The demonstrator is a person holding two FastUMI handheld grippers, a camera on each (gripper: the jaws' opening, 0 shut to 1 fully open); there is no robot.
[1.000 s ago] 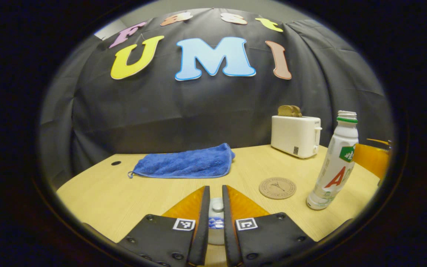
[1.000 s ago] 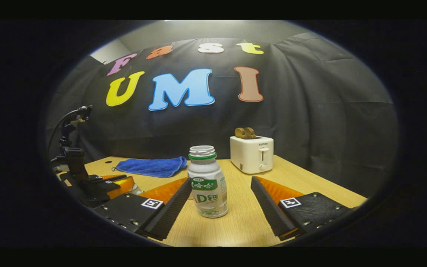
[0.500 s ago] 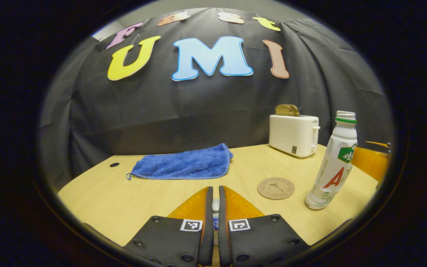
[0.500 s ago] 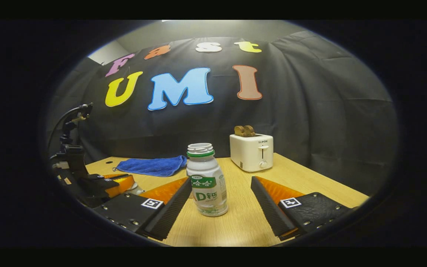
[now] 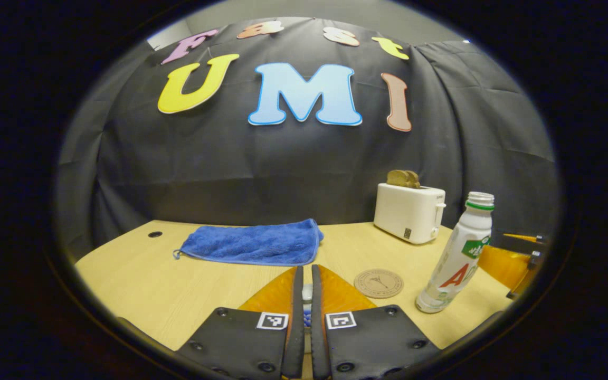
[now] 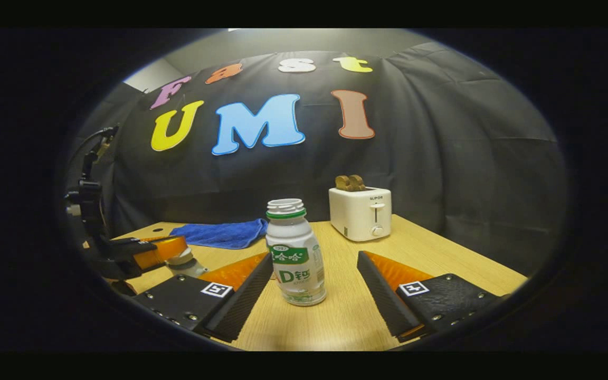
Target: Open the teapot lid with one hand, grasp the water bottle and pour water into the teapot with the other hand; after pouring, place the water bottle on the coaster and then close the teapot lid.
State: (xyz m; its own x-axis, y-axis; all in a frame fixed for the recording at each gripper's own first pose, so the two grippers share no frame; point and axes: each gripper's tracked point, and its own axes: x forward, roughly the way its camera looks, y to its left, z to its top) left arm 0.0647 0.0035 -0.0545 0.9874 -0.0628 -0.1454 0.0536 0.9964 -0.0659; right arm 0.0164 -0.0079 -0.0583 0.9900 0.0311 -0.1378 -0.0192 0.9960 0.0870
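Two grippers work over a pale wooden worktop set against the booth's black cloth wall. Toward the worktop's back edge lies a folded blue towel, with a small round hole in the surface near the back left corner. At the back right stands a white toaster with brown slices poking from its top. A white water bottle, uncapped with a green ring under the neck, stands upright near the front of the worktop. In the right gripper view it sits between the spread fingers of the right gripper, which is released, with a gap on each side of the bottle. A round brown coaster lies flat just left of the bottle in the left gripper view, bare.

The left gripper is clenched, its fingers nearly together with a small pale knob of the teapot lid pinched between them. In the right gripper view the left gripper reaches in from the left edge, holding that pale lid lifted above the worktop. The teapot's body cannot be made out.
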